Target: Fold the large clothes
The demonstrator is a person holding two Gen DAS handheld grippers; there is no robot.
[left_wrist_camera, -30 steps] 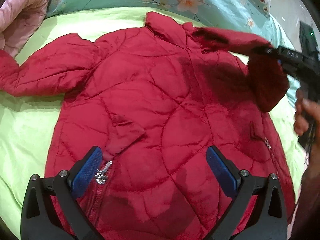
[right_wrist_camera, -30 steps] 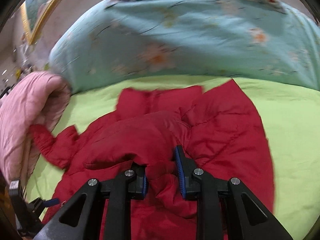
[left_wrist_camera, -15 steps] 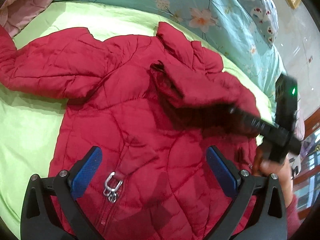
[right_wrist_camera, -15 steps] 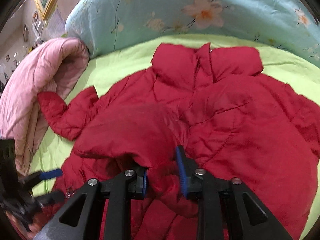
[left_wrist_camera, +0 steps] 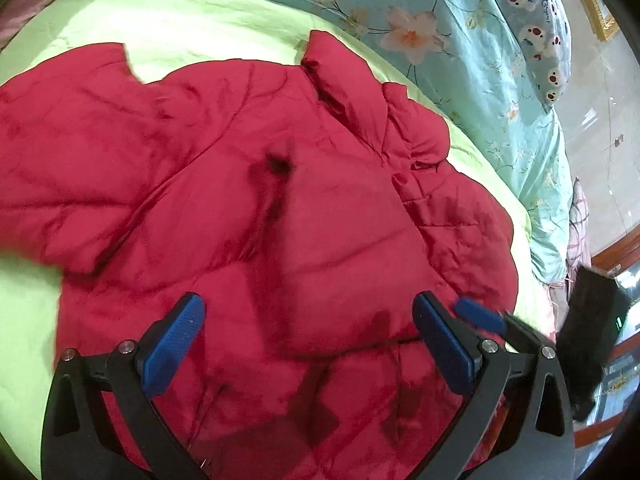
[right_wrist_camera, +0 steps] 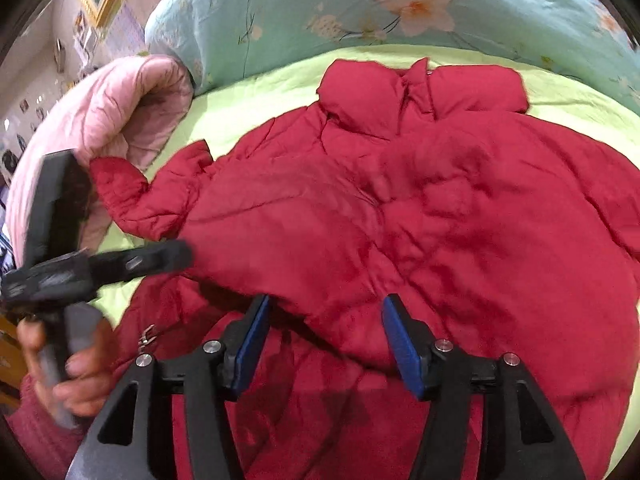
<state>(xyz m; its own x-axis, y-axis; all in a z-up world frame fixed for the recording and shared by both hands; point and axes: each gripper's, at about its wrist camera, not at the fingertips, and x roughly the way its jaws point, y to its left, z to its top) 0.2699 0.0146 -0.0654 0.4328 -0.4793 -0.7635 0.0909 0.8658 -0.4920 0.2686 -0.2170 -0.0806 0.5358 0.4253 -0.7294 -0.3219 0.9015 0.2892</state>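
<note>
A red quilted jacket (left_wrist_camera: 256,208) lies front up on a lime-green bedsheet (left_wrist_camera: 168,24), collar toward the pillows. Its right sleeve (left_wrist_camera: 360,264) lies folded across the chest. The other sleeve (right_wrist_camera: 160,196) stretches out to the left in the right wrist view, where the jacket (right_wrist_camera: 440,216) fills the middle. My left gripper (left_wrist_camera: 308,340) is open and empty above the lower chest; it also shows in the right wrist view (right_wrist_camera: 168,258). My right gripper (right_wrist_camera: 324,340) is open and empty just above the folded sleeve; it also shows in the left wrist view (left_wrist_camera: 480,314).
A teal floral duvet (left_wrist_camera: 460,40) lies along the head of the bed, with a bear-print pillow (left_wrist_camera: 532,28) behind it. A pink quilted garment (right_wrist_camera: 104,128) is rolled at the left by the outstretched sleeve. The bed edge and wooden furniture (left_wrist_camera: 616,252) are at the right.
My right gripper carried the right sleeve across the chest, then opened and let it go. My left gripper stayed open and shifted to the right over the jacket.
</note>
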